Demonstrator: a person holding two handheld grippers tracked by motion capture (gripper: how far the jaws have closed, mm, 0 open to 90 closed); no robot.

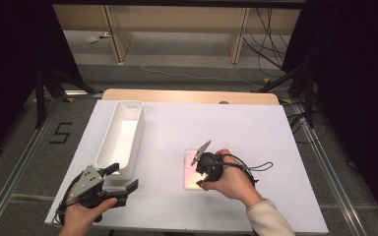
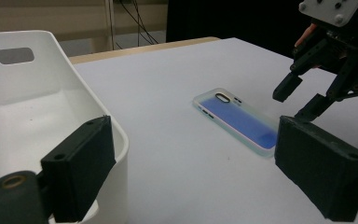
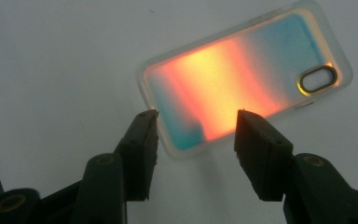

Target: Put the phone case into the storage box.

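**Right claw poised over the phone case**

Between the two black jaws of the right claw (image 3: 193,123) lies the near corner of an iridescent phone case (image 3: 242,77), the jaws standing partly apart and pressing on nothing; they hang just above it, one jaw over the case's short edge, the other over its long side. From the right gripper view the case glows orange and yellow in the middle and teal toward both ends, with an oval camera cutout at its far end. Seen from above, the case (image 1: 191,172) lies flat on the white table (image 1: 256,132), right of centre and toward the near edge, with the right claw (image 1: 203,169) and the hand holding it over its right side.

At the near left, the left claw (image 1: 123,179) is spread wide and holds nothing, one jaw beside the near end of a long white bin (image 1: 120,137). That bin stands empty on the left of the table, running from near to far.
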